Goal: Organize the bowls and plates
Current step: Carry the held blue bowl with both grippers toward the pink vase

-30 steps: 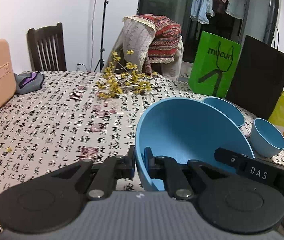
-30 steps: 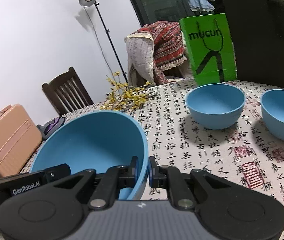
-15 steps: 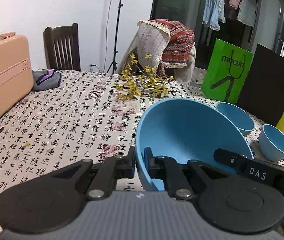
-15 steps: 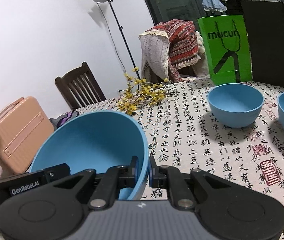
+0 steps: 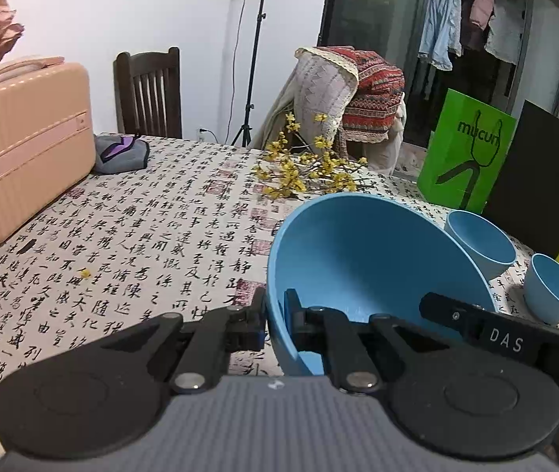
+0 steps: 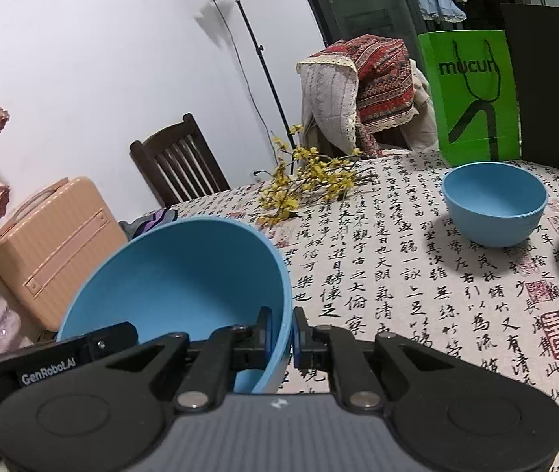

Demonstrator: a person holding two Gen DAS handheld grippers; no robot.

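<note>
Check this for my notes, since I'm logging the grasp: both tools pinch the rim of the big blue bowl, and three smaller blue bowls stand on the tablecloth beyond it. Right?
Not quite: two smaller blue bowls stand there, not three, as the left wrist view shows. The rest holds: the left tool and right tool both pinch the big blue bowl by its rim, above the tablecloth.

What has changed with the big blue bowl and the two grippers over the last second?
Both cameras' view of the room has shifted: the pink case has come further into view at left, and the two small bowls sit further right in the frame. So the big bowl is being carried sideways across the table. Unchanged: the left gripper and right gripper stay clamped on opposite sides of its rim.
</note>
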